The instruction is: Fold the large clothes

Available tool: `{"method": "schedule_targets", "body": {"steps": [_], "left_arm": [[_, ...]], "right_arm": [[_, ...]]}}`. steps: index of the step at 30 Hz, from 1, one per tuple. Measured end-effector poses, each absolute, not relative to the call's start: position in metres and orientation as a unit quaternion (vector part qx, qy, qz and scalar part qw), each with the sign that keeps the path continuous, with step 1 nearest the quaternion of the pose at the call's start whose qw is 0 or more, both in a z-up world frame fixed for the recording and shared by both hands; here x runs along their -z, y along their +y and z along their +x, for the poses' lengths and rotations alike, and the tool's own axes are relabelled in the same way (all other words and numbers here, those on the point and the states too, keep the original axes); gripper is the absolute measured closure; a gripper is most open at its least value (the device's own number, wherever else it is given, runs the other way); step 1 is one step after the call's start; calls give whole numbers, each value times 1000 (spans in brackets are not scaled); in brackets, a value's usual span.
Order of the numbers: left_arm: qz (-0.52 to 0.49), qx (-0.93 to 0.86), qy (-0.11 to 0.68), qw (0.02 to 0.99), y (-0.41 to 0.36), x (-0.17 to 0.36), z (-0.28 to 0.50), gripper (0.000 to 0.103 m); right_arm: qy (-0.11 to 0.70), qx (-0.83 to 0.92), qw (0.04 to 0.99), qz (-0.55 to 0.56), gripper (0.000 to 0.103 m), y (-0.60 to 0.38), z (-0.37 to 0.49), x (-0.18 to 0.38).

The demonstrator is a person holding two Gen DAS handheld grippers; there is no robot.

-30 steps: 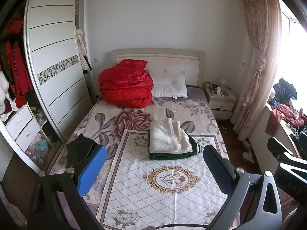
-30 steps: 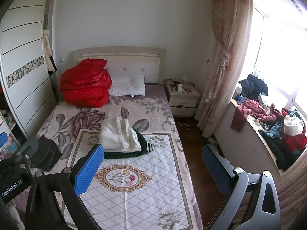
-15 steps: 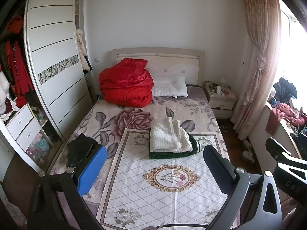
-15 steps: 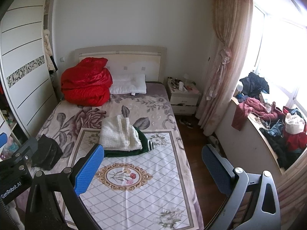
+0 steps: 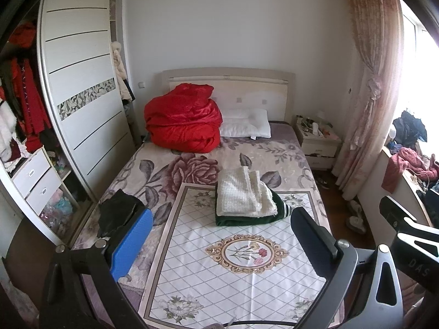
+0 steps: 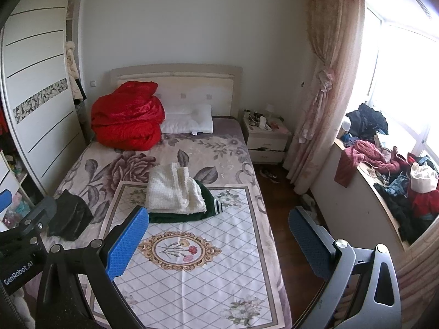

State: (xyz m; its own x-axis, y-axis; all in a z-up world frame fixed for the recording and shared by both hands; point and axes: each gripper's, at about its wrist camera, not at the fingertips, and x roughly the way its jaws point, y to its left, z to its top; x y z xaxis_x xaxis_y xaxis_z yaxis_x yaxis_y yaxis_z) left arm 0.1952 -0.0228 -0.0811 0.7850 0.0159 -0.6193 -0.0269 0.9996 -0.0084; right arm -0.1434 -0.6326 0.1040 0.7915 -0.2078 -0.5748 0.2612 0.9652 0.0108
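A folded cream knit garment lies on a folded dark green garment in the middle of the bed, at the far edge of a white patterned cloth. They also show in the right wrist view, cream on green. A crumpled black garment lies at the bed's left edge, also in the right wrist view. My left gripper and right gripper are both open and empty, held high above the bed's near end.
A red quilt and a white pillow sit by the headboard. A wardrobe stands left, a nightstand and curtain right. Heaped clothes cover the window ledge.
Both views have shifted very slightly; the bed and the clothes on it are unchanged, and both grippers remain open and empty.
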Motion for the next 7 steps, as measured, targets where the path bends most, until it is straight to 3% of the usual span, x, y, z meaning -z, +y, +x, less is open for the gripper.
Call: {"method": "schedule_targets", "body": {"steps": [7], "left_arm": [[-14, -18, 327, 945, -19, 81, 193, 0]], "right_arm": [[298, 122, 945, 48, 0, -633, -149, -104]]}}
